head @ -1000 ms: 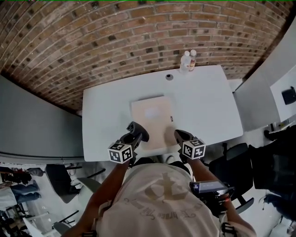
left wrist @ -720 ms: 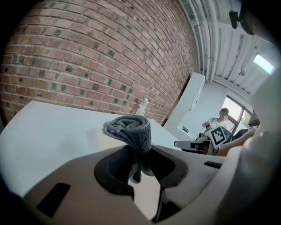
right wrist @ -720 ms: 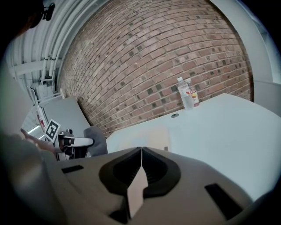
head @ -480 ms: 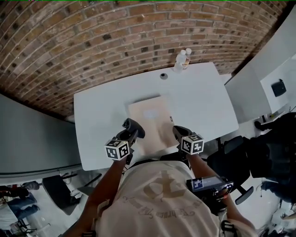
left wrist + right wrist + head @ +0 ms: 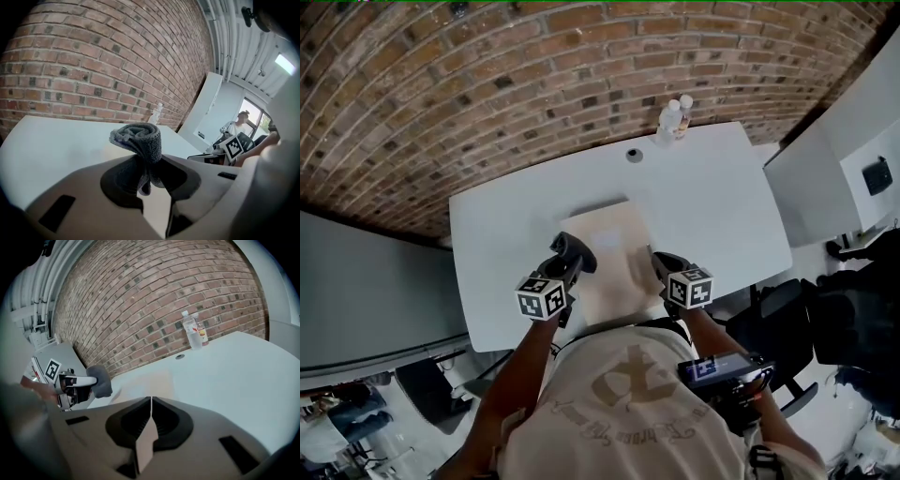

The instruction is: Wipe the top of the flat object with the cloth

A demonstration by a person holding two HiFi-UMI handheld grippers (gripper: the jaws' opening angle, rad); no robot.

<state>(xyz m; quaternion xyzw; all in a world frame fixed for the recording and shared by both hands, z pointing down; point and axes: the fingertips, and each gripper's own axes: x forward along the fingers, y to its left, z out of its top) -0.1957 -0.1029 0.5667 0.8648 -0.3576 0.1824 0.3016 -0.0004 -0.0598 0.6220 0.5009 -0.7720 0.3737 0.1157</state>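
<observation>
Compared with a second before, both grippers had moved a little farther up along the board [image 5: 614, 246], away from the person's body, the left gripper [image 5: 573, 253] now reaching over the board's left edge and the right gripper [image 5: 660, 265] just beside its right edge. The board itself had not shifted on the table.

The table [image 5: 722, 202] was white and stood against a brick wall [image 5: 487, 84]. The flat tan board lay at the middle of its near half. Two clear bottles [image 5: 675, 120] stood together at the far edge by the wall, and a small round fitting [image 5: 634, 155] sat in the tabletop near them. A white partition [image 5: 839, 141] rose to the right, with dark chairs [image 5: 778, 314] below it on the floor.

The left gripper's jaws were closed tight on a grey cloth [image 5: 139, 139], which bunched up in a rolled wad past their tips, with a loose end hanging down between them. The wad hung over the left side of the board; whether it touched the surface could not be told. The right gripper's jaws were pressed together with nothing between them, pointing down across the table toward the bottles.
</observation>
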